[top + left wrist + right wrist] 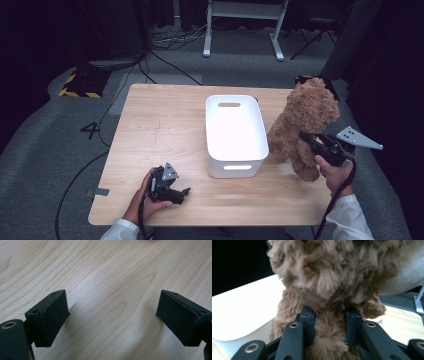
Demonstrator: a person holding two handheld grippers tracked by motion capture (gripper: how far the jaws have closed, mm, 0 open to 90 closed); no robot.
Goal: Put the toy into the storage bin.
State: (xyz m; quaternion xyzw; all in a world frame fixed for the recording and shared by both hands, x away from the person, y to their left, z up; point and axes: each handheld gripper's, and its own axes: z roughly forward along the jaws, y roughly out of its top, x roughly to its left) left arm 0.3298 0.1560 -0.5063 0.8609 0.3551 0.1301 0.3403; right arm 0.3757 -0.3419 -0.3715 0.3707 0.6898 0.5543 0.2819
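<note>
While a wooden counter (150, 130) spans the middle of the high view, a white plastic bin (235, 135) with handle slots stands at its center. Just right of the bin, touching its side, a brown teddy bear (302, 122) is held upright at the counter's right edge. The right gripper (311, 141), at center right, has its fingers (307, 323) closed on a fold of the bear's fur. At lower left, the left gripper (184, 194) lies low on the bare wood, its fingers (51, 315) spread wide, holding nothing.
</note>
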